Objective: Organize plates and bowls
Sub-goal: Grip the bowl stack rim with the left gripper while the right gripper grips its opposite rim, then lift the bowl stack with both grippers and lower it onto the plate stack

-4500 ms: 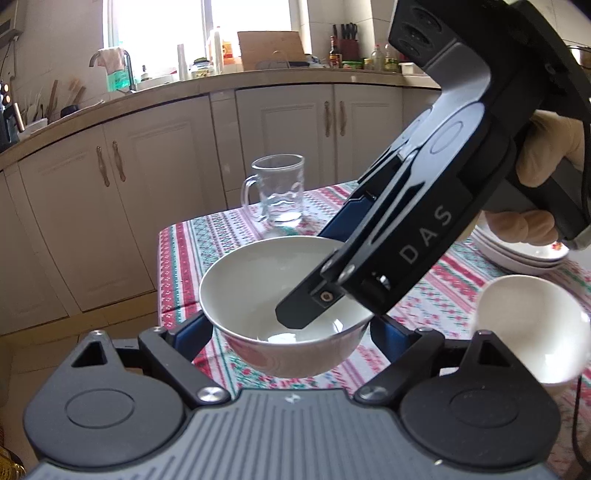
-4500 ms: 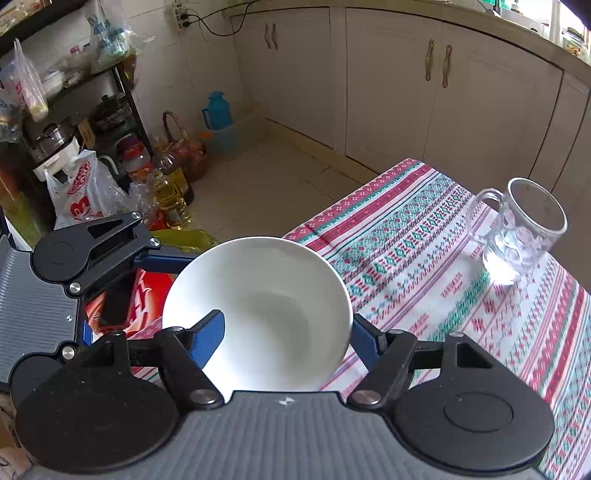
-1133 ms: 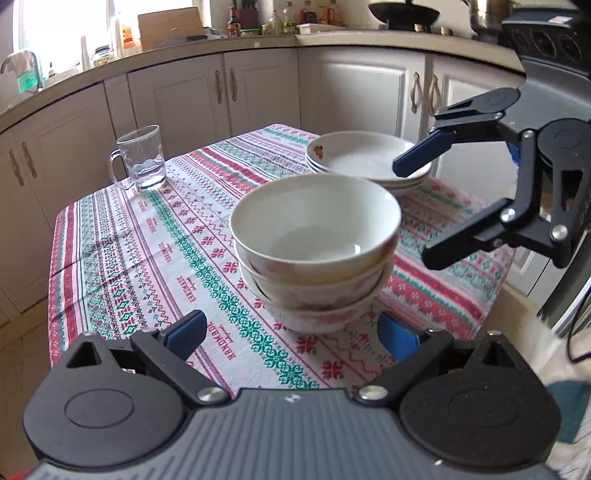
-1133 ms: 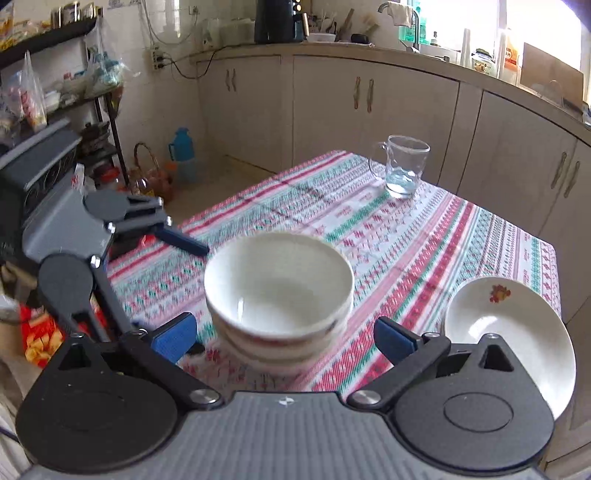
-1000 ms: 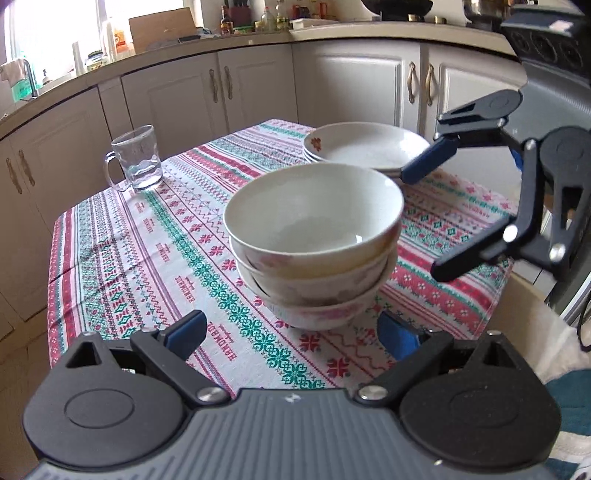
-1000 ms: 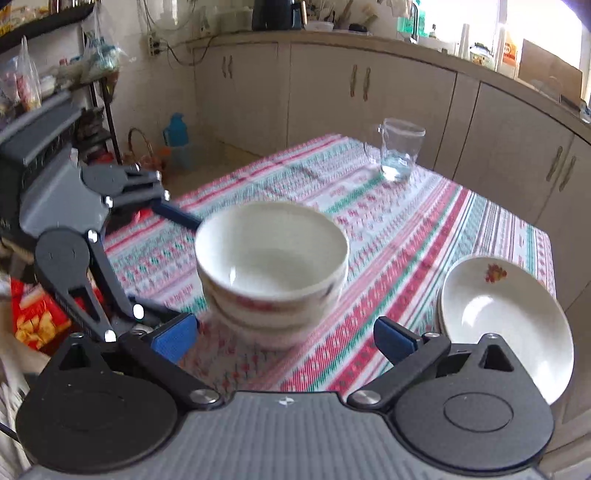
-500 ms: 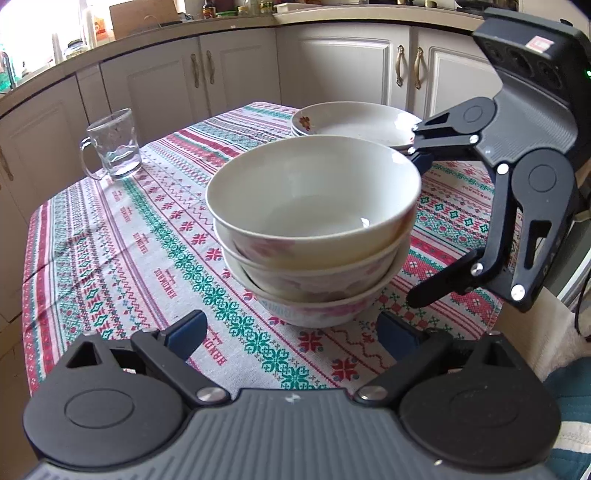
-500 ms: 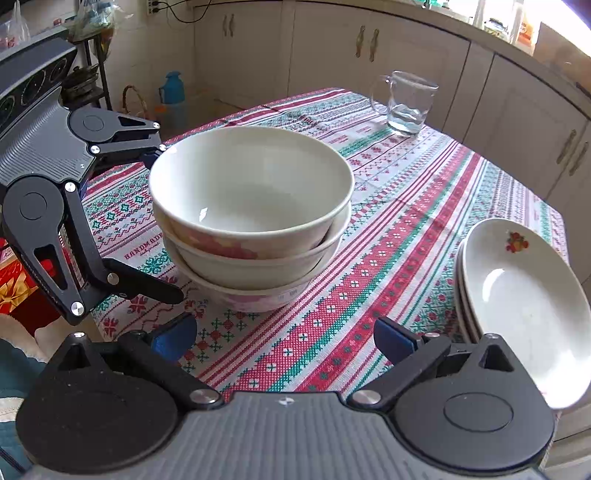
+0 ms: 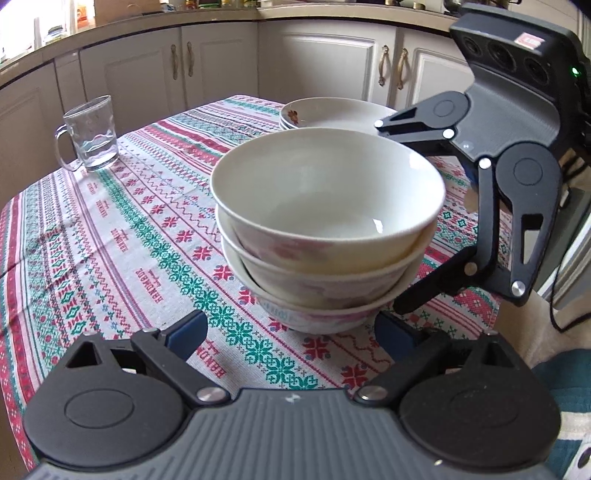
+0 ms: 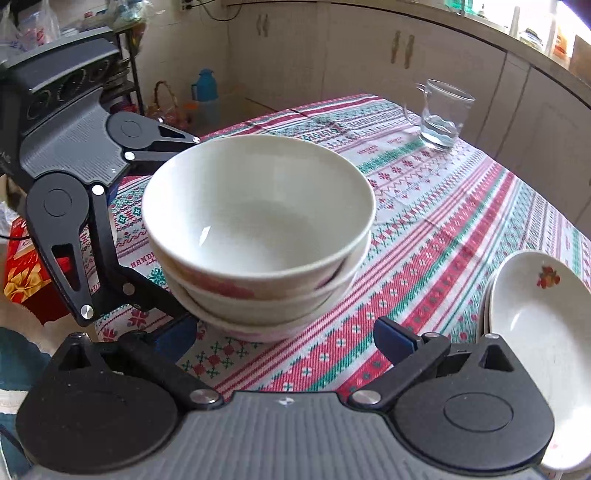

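I am flanking the bowl stack [image 9: 325, 236] beside the plates [image 10: 535, 325], left gripper [image 9: 291, 328] and right gripper [image 10: 284, 332] both released; next calls for closing squarely together.

Cream cabinet doors [image 9: 218, 70] with bronze handles run beneath a pale countertop [image 9: 332, 13] along the walls. Daylight glows from a window [image 10: 576, 22] above the counter, and a dark shelf rack [image 10: 127, 66] stands against the tiled wall [image 10: 177, 55].

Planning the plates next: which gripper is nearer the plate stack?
Right. The right gripper has the plate stack just beside it; the left gripper sits across the bowl stack from it.
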